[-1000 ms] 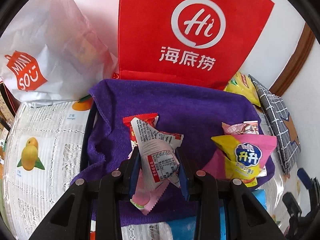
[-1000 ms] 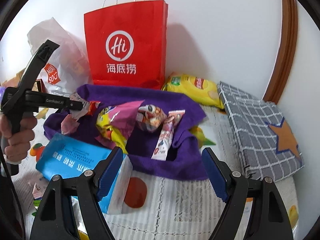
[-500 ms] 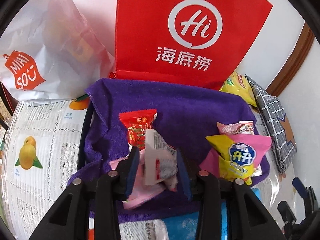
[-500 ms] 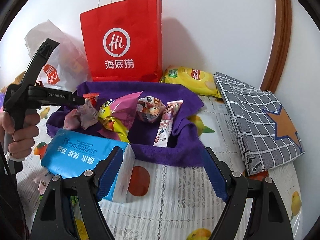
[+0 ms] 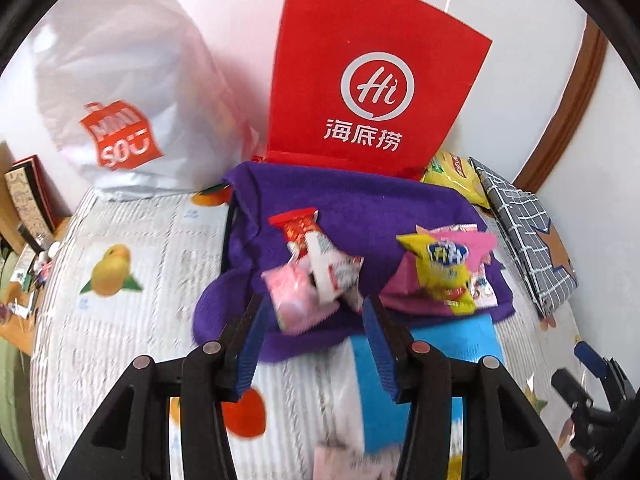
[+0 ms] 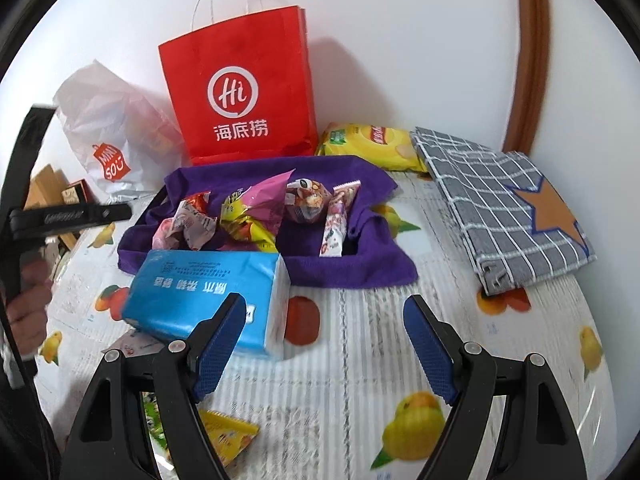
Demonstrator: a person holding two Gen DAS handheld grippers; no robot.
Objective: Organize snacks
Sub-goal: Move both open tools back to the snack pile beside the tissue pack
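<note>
Toward the bench's back edge, snack packets (image 5: 316, 272) lie on a purple cloth (image 5: 360, 208); left tongs (image 5: 314, 336) are opening, empty, right tongs (image 6: 324, 344) gape empty; likely next, another packet.

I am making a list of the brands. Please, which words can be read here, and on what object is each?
"Hi" and "海底捞": red paper bag.
"MINISO": white plastic bag.
Blue tissue pack: printed upside down, blurred, unreadable.
Snack wrappers on the purple cloth: too small to read.
</note>
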